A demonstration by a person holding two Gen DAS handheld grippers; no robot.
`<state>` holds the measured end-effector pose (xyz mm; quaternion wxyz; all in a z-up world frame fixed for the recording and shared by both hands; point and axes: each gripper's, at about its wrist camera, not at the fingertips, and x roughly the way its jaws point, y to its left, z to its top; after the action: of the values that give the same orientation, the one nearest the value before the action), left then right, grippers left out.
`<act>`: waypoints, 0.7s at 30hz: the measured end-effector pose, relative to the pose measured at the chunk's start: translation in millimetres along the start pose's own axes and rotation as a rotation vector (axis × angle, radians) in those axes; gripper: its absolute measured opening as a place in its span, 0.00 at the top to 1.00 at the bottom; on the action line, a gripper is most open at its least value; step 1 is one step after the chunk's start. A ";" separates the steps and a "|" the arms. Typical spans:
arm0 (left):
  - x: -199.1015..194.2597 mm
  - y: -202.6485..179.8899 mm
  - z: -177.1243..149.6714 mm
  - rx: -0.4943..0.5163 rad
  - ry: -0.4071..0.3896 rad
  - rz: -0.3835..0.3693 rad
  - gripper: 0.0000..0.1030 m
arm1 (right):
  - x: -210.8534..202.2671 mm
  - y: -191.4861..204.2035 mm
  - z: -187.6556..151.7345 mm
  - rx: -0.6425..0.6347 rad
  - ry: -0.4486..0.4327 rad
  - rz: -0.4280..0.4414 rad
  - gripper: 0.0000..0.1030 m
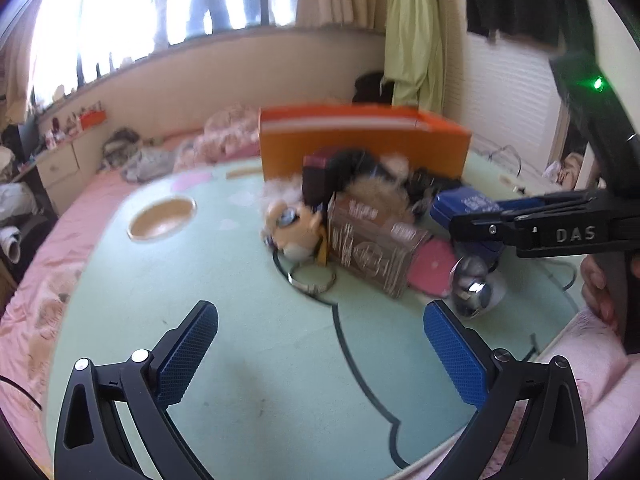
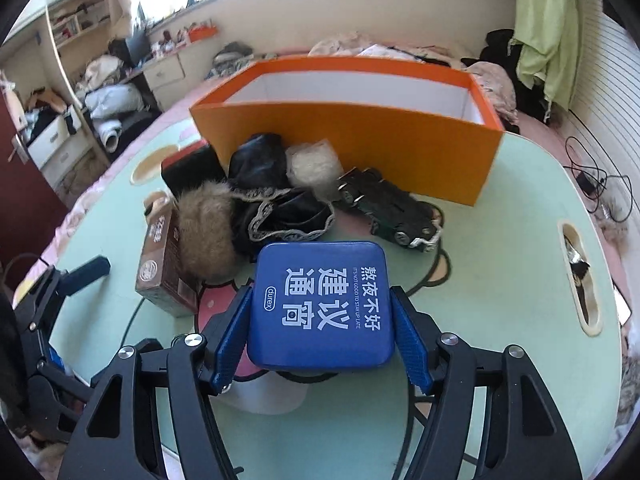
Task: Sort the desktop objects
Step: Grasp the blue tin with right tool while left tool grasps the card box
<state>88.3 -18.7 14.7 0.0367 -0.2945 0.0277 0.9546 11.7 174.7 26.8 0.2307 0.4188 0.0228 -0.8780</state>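
My right gripper (image 2: 322, 340) is shut on a blue tin box (image 2: 320, 304) with white lettering, held above the green mat; it also shows in the left wrist view (image 1: 466, 210). My left gripper (image 1: 320, 344) is open and empty over bare mat, short of the pile. An empty orange box (image 2: 360, 140) stands behind the pile, also seen in the left wrist view (image 1: 360, 148). The pile holds a brown carton (image 2: 164, 268), a fur piece (image 2: 204, 232), black lace cloth (image 2: 280, 212), a dark toy car (image 2: 392, 212) and a plush toy (image 1: 292, 224).
A green cartoon mat (image 1: 240, 360) covers a pink bed. A metal ring (image 1: 312, 280) and a shiny silver ball (image 1: 472, 284) lie near the carton (image 1: 372, 248). Cables (image 2: 596, 184) lie at the right. Drawers and clutter stand at the left (image 2: 60, 140).
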 end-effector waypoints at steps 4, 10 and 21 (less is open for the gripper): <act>-14.6 0.4 17.7 -0.018 -0.067 -0.042 0.00 | -17.1 -11.1 -4.0 0.045 -0.068 -0.009 0.35; 8.3 -2.5 55.3 -0.070 0.035 -0.126 0.10 | -26.0 -28.2 -6.8 0.130 -0.104 -0.015 0.35; 34.9 -12.5 45.3 -0.110 0.150 -0.179 0.76 | -25.5 -37.7 -7.6 0.153 -0.097 -0.009 0.35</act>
<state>35.2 -1.1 31.9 0.1032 -0.3680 -0.0485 0.9228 15.0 220.0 35.1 0.1948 0.3922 -0.0537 -0.8974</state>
